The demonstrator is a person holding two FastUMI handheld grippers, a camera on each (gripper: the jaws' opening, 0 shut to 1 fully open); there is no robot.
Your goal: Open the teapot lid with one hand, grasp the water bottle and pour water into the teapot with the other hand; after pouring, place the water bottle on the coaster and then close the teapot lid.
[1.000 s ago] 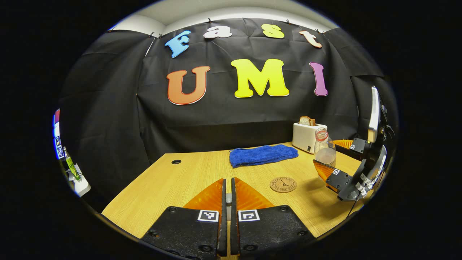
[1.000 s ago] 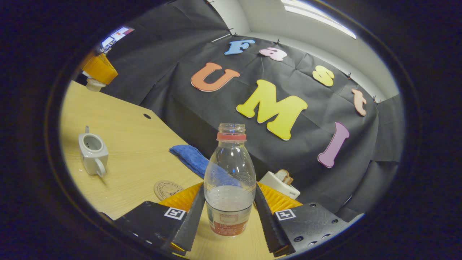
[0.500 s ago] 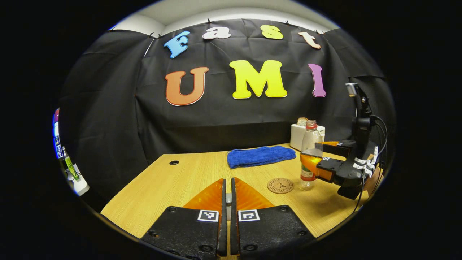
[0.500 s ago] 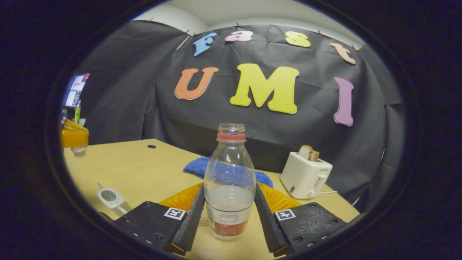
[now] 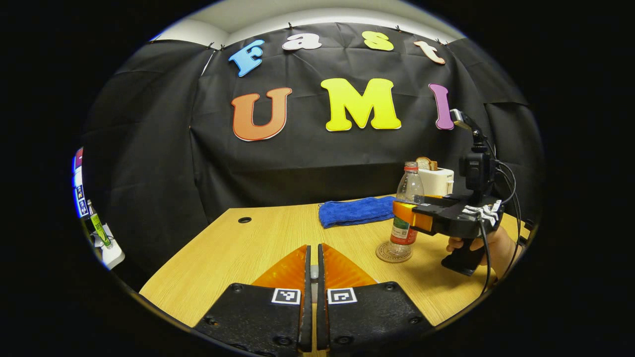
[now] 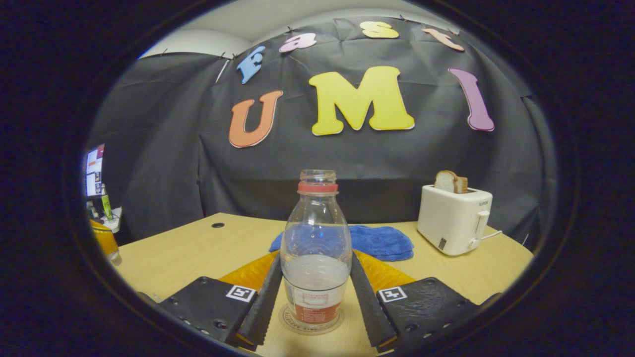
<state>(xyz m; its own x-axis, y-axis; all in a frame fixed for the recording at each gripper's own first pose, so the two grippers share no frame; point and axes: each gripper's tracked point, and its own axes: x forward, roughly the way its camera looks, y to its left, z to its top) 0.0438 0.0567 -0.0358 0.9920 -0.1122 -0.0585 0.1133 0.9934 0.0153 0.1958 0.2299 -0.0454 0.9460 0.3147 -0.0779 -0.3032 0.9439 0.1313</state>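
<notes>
Two grippers in play over the light wooden table point(image 5: 238, 248). Right gripper point(image 6: 313, 302) clamps the clear plastic water bottle with red neck ring and red label point(image 6: 316, 258), both fingers pressed on its sides; bottle upright, uncapped, partly filled, base sitting on the round brown cork coaster point(image 6: 292, 323). In the left gripper view the same bottle point(image 5: 406, 208) stands on the coaster point(image 5: 387, 254) at the right of the table, held by that gripper point(image 5: 404, 214) with a hand point(image 5: 488, 247) on its grip. Left gripper point(image 5: 311, 277) is near, fingers almost together pinching a small pale piece (can't tell what it is). Farther back lie a blue folded towel point(image 6: 382, 241) and a white toaster with bread slices point(image 6: 454, 219).
</notes>
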